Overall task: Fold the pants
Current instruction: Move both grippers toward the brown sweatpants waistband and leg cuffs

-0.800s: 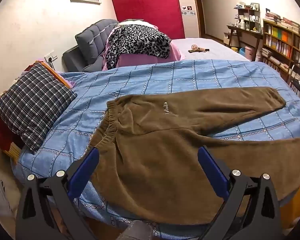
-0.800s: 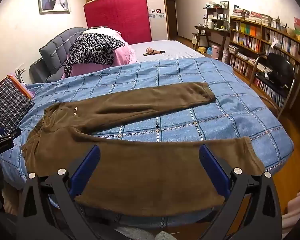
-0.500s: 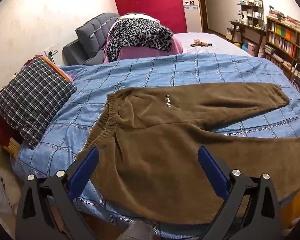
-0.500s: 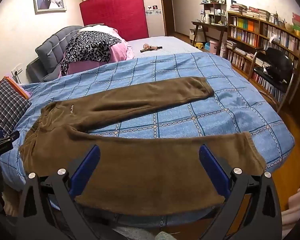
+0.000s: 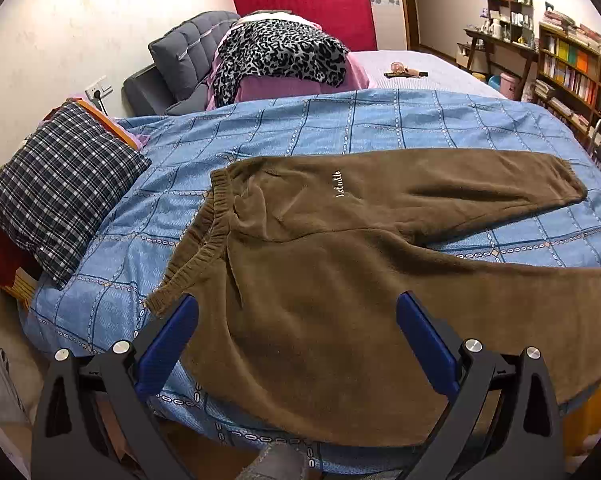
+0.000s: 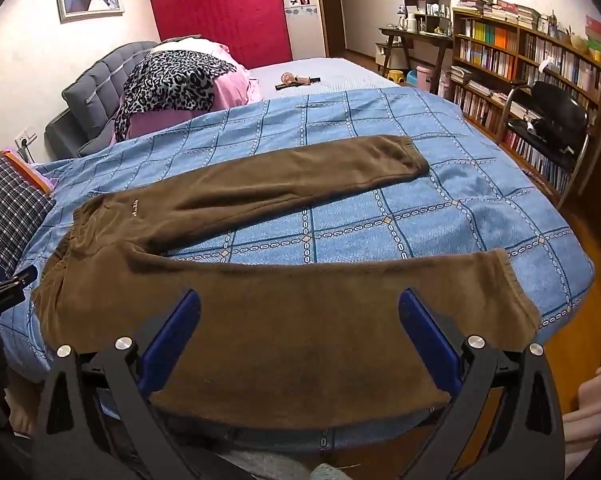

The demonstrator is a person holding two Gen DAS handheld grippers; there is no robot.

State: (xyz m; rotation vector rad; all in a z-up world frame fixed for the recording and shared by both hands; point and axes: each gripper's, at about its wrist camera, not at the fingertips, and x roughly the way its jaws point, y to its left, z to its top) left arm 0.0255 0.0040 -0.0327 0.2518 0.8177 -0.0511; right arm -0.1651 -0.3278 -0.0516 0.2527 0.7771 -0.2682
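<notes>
From the left wrist, the left gripper (image 5: 298, 320) hovers with its blue-padded jaws spread wide apart and nothing between them, above the seat of the brown fleece pants (image 5: 340, 280). The pants lie flat on the blue checked bedspread (image 5: 340, 132), near its front edge. Their elastic waistband (image 5: 204, 240) is toward the plaid cushion (image 5: 60, 184) on the left, and the legs run away to the right, splayed in a narrow V.

From the right wrist, the right gripper (image 6: 300, 320) is likewise fully open and empty, poised over the nearer leg (image 6: 300, 320), whose lower edge drapes over the bed's front edge. The far leg (image 6: 284, 184) angles up to the right, its cuff (image 6: 414, 160) well apart from the near cuff (image 6: 512, 292). The long axis thus runs left to right across the bed.

The step in hand looks like the first fold: bringing one leg onto the other. To do it well, the left gripper should pinch the near waistband corner and the right the near cuff, each catching both fabric layers, then lift together and lay the near leg evenly over the far one, matching the cuffs.
</notes>
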